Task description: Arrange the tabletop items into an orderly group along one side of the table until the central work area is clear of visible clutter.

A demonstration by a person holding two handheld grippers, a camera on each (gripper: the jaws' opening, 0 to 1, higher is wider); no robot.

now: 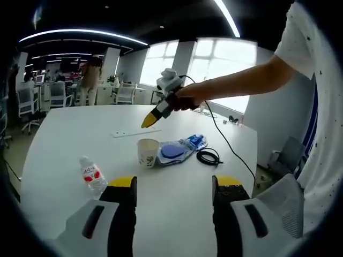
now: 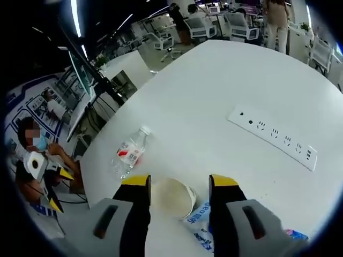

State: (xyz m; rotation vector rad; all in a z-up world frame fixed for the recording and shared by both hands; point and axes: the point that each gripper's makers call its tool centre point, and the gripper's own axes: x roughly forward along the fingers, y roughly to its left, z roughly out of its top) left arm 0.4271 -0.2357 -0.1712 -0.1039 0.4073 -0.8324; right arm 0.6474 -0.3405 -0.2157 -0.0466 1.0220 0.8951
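A: Nearest in the right gripper view are the right gripper's (image 2: 179,184) own jaws, spread wide, with the paper cup (image 2: 172,198) sitting between the tips. Nothing is pinched yet, as far as I can tell

B: And the left gripper (image 1: 174,184)?

A: Spread too, over bare table (image 1: 64,128), holding nothing. Taking the cup as the landmark: the water bottle (image 1: 92,178) lies on its side well off from it, toward the table edge. A blue-and-white packet (image 1: 179,150) touches the cup on the other side, and a coiled black cable (image 1: 208,157) sits just past the packet. The white power strip (image 1: 127,133) lies flat beyond the cup, apart from it

B: How will the cup handle?

A: Light and thin-walled, I'd judge, and seemingly empty. It will crush if squeezed hard and may skid on the smooth top. Best taken across the wall a little under the rim, gently

B: Which way is it pointing?

A: Upright, mouth up, its long axis vertical. The bottle's long axis runs flat along the table, its cap end pointing away from the cup. In the right gripper view the strip runs slantwise

B: Progress?

A: Barely begun, I'd say; the items sit around the middle
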